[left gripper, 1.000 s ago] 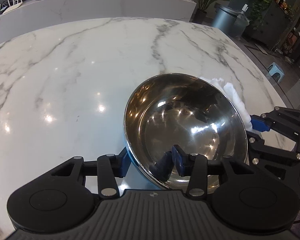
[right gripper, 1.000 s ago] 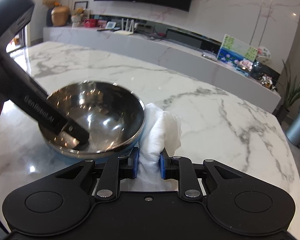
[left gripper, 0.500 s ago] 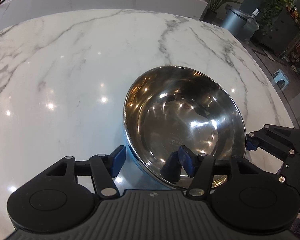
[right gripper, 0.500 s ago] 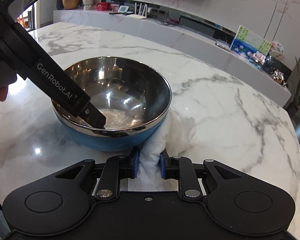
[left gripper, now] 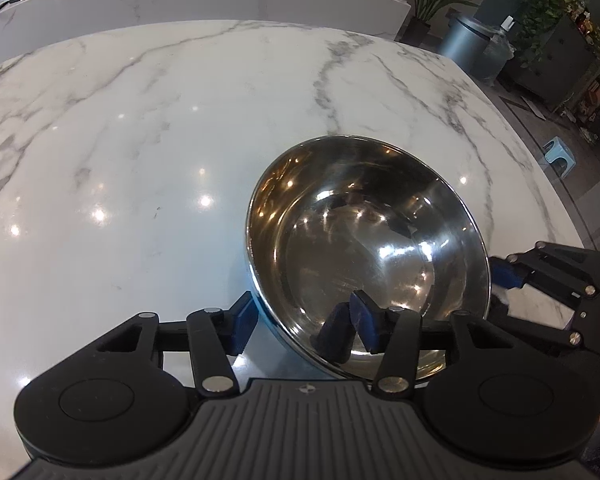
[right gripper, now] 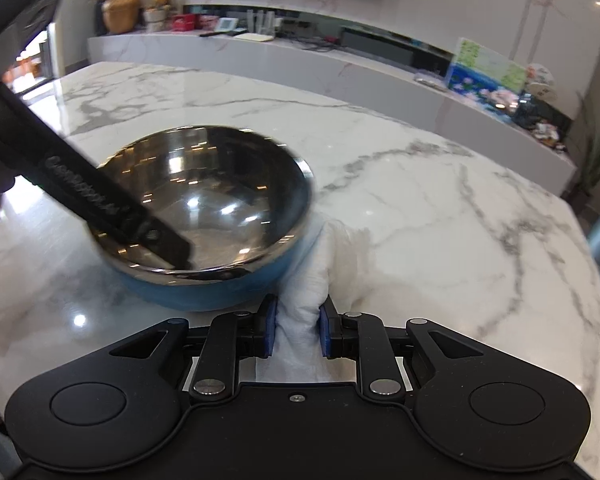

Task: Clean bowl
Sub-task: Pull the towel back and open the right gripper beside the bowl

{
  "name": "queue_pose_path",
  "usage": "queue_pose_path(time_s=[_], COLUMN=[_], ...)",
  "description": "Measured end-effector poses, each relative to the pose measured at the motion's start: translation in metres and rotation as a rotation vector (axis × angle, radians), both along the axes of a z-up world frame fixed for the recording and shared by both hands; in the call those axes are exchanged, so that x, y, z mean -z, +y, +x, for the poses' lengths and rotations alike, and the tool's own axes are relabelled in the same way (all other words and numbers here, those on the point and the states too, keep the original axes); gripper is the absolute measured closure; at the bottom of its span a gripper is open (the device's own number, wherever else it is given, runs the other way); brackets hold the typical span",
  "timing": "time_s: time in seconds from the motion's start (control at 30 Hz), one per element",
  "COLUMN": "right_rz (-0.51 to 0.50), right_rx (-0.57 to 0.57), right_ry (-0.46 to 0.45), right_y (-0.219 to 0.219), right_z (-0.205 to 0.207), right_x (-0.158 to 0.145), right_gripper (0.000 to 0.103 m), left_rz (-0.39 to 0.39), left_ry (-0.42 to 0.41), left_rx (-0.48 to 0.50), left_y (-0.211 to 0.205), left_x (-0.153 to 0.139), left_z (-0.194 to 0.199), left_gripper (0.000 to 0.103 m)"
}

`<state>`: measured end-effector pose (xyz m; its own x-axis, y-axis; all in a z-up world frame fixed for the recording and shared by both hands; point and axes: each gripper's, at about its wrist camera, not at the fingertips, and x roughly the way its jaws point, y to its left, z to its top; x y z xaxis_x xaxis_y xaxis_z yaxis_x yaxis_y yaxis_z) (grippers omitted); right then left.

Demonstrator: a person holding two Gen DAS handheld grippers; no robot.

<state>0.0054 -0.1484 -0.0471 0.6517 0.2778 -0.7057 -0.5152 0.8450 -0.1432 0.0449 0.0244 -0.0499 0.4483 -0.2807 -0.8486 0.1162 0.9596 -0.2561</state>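
Bowl [left gripper: 364, 240] on table [left gripper: 140, 140], rim straddled by left claw [left gripper: 300, 320], just closing in, pads not visibly pressing. Right claw [right gripper: 296, 330] clenched on cloth [right gripper: 320, 264] against bowl's outside. Inside not yet wiped.

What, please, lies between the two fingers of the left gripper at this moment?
The near rim of the bowl lies between the left gripper's fingers: one finger outside the wall, the other inside. The left wrist view shows this.
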Motion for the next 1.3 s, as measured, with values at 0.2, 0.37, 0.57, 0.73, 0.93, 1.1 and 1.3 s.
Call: queue_pose_path(time_s=[0.2,0.37,0.57,0.73,0.93,1.1,1.3], right_rz=[-0.007,-0.018,-0.027,-0.074,-0.07,-0.098,-0.131], right_rx=[0.116,0.145,0.058,-0.005,-0.083,-0.119,-0.068], right_ry=[-0.029,-0.085,-0.147,-0.163,-0.142,-0.114,-0.135], right_y=[-0.014,-0.017,-0.005,0.006,0.013,0.02,0.02], right_z=[0.006,0.003,-0.01,-0.018,-0.029,-0.031,-0.024], right_x=[-0.004,-0.008,-0.012,-0.009,-0.01,-0.002,0.001], right_gripper=[0.064,0.06,0.06,0.061,0.092,0.094,0.093], left_rz=[0.005,0.007,0.008,0.006,0.008,0.011,0.011], left_ry=[-0.001,-0.002,-0.004,-0.002,-0.002,-0.003,-0.003], left_rx=[-0.002,-0.002,-0.002,-0.002,0.0,0.002,0.002], left_y=[-0.002,-0.002,-0.003,-0.003,-0.004,-0.005,-0.005], left_x=[0.0,0.0,0.0,0.0,0.001,0.0,0.001], left_z=[-0.001,-0.001,-0.002,-0.001,0.001,0.001,0.002], left_gripper=[0.054,0.053,0.053,0.053,0.053,0.053,0.053])
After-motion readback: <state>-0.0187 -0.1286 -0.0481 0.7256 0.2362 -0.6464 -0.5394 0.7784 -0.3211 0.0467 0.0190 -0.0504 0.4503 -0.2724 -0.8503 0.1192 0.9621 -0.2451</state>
